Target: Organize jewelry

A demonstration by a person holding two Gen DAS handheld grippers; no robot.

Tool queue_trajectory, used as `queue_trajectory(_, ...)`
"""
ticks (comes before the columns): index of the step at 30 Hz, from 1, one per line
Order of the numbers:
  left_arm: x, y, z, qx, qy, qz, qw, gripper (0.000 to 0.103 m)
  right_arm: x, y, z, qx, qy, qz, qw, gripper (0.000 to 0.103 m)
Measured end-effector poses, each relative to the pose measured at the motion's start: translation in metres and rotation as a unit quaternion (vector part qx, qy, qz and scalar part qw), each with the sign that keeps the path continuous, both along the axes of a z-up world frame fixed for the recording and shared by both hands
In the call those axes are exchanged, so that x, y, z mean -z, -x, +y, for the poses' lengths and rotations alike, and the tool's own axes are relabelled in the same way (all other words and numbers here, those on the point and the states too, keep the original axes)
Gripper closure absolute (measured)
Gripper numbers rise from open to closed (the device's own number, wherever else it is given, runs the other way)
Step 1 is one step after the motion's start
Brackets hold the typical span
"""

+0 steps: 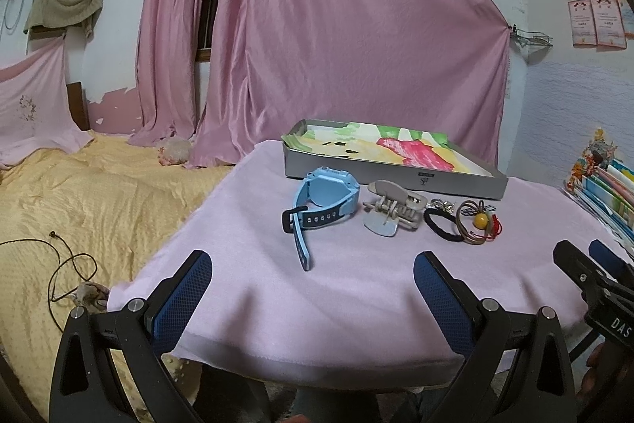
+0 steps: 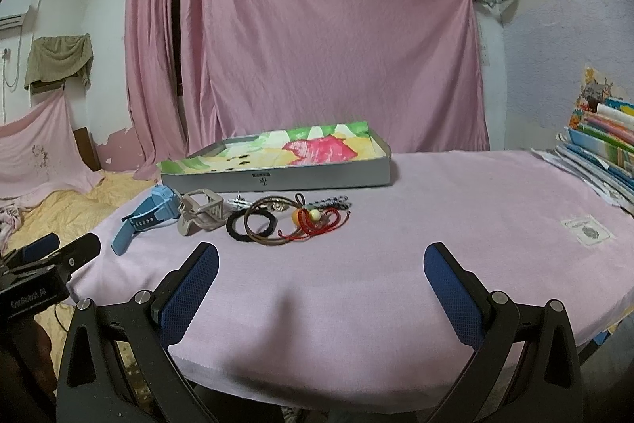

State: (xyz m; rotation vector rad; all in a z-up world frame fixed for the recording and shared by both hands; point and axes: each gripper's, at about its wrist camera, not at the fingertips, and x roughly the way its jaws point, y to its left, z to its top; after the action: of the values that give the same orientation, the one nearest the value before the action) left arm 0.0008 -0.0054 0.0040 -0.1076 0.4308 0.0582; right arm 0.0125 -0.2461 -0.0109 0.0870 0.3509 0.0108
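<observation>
Jewelry [image 2: 293, 221] beside grey tray [image 2: 277, 181], both tongs [image 1: 313, 284] [image 2: 321, 280] agape, empty.

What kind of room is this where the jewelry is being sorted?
Most likely a bedroom in someone's home. A bed with a yellow quilted cover sits beside the pink-covered table, long pink curtains drape the wall, and books are stacked at the side.

table [image 1: 356, 296]: tray [image 1: 396, 173] at the back | before the tray, a row left to right: watch [image 1: 317, 201], clip [image 1: 390, 211], hair ties [image 1: 455, 221], cords [image 2: 317, 221] | books [image 2: 602, 141] at the right edge | bed [image 1: 79, 193] left of the table
</observation>
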Motion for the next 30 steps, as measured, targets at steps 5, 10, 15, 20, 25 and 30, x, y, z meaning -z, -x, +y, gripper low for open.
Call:
queue_trajectory(5, -0.005, -0.009, 0.007, -0.002, -0.002, -0.004, 1.0, 0.001, -0.009, 0.002, 0.0, -0.005, 0.025, -0.038, 0.999, 0.001)
queue_trajectory(10, -0.014, -0.019, 0.01, 0.004, -0.011, -0.009, 0.9999, 0.001, -0.019, -0.007, 0.001, -0.024, 0.043, -0.046, 0.998, 0.001)
queue_trajectory(15, -0.019, -0.03, 0.008, 0.01, -0.023, -0.013, 0.9996, 0.001, -0.027, -0.018, 0.002, -0.031, 0.051, -0.047, 0.997, 0.001)
queue_trajectory(20, -0.024, -0.042, 0.009, 0.014, -0.027, -0.018, 0.9994, 0.001, -0.037, -0.031, 0.003, -0.034, 0.057, -0.052, 0.996, 0.001)
queue_trajectory(25, -0.023, -0.062, 0.01, 0.025, -0.029, -0.008, 0.9992, 0.001, -0.041, -0.047, 0.002, -0.041, 0.053, -0.039, 0.997, 0.001)
queue_trajectory(30, -0.019, -0.085, 0.007, 0.046, -0.028, 0.024, 0.9983, 0.001, -0.038, -0.067, 0.002, -0.057, 0.041, -0.002, 0.998, 0.001)
